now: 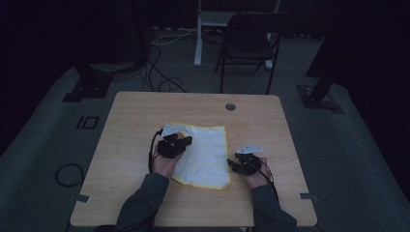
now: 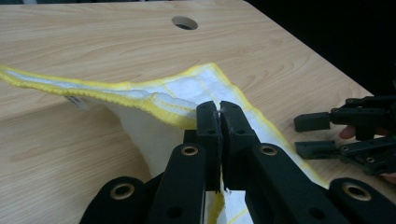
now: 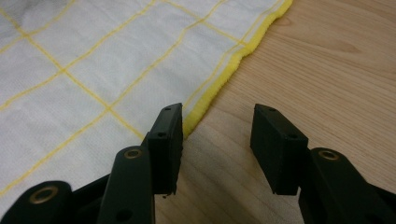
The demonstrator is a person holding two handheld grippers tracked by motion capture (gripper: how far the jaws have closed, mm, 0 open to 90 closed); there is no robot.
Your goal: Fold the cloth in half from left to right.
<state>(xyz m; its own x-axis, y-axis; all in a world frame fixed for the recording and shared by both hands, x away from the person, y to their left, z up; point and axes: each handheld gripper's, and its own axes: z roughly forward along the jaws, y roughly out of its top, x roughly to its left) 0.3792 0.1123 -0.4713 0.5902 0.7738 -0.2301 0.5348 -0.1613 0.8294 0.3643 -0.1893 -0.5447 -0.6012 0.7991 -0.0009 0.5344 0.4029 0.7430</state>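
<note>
A: The cloth [image 3: 93, 60]?
B: White, crossed by a thin yellow grid, with a fuzzy yellow hem.
A: And the table [image 1: 140, 111]?
B: Pale wood grain. Both grippers' jaws are black.

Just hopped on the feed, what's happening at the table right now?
A person is working a white cloth with yellow edging on the wooden table. The left gripper is shut on the cloth's hem and has that edge lifted off the table, so the cloth is partly folded over. The right gripper is open at the cloth's other edge, one jaw beside the yellow hem and the other over bare wood, gripping nothing.
</note>
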